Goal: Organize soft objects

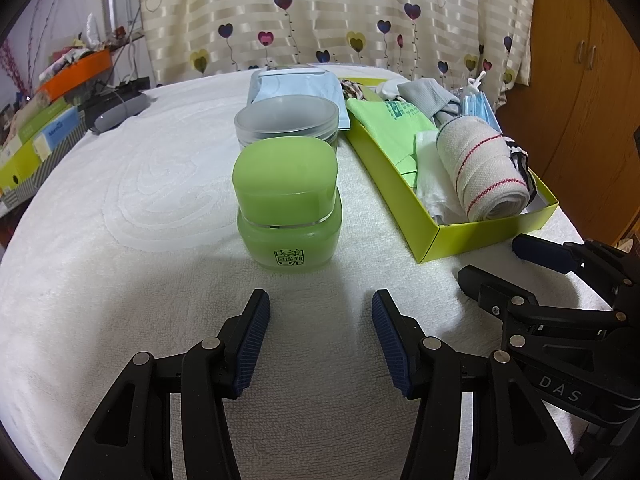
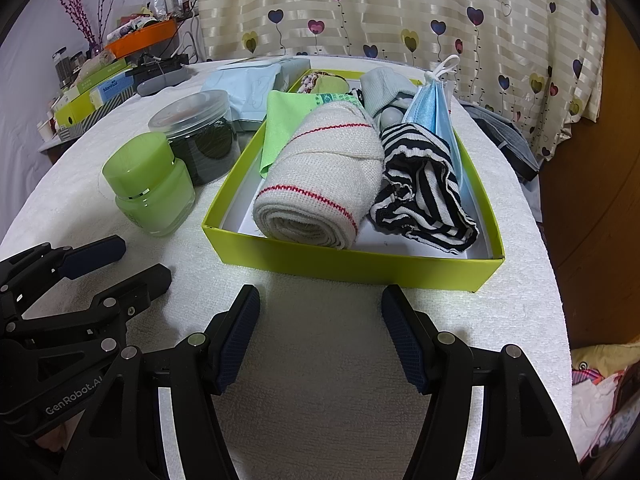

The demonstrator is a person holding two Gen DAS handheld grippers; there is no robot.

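A lime-green box [image 2: 352, 260] [image 1: 492, 232] on the white towel holds soft things: a rolled white bandage with red stripes [image 2: 320, 188] [image 1: 484, 168], a black-and-white striped cloth [image 2: 424, 184], a green cloth [image 2: 288, 128] [image 1: 388, 124], blue face masks [image 2: 436, 116], grey socks [image 2: 384, 84]. My left gripper [image 1: 320, 312] is open and empty, just in front of a green jar [image 1: 288, 200]. My right gripper [image 2: 320, 308] is open and empty, just in front of the box's near wall. Each gripper shows in the other's view, the right one [image 1: 500, 260] and the left one [image 2: 132, 256].
The green jar [image 2: 150, 188] stands left of the box, with a clear-lidded jar [image 2: 200, 136] [image 1: 288, 120] behind it and a pale blue packet [image 1: 296, 84] further back. Boxes and clutter [image 1: 44, 128] line the left edge. A dark cap [image 2: 508, 144] lies at the right edge.
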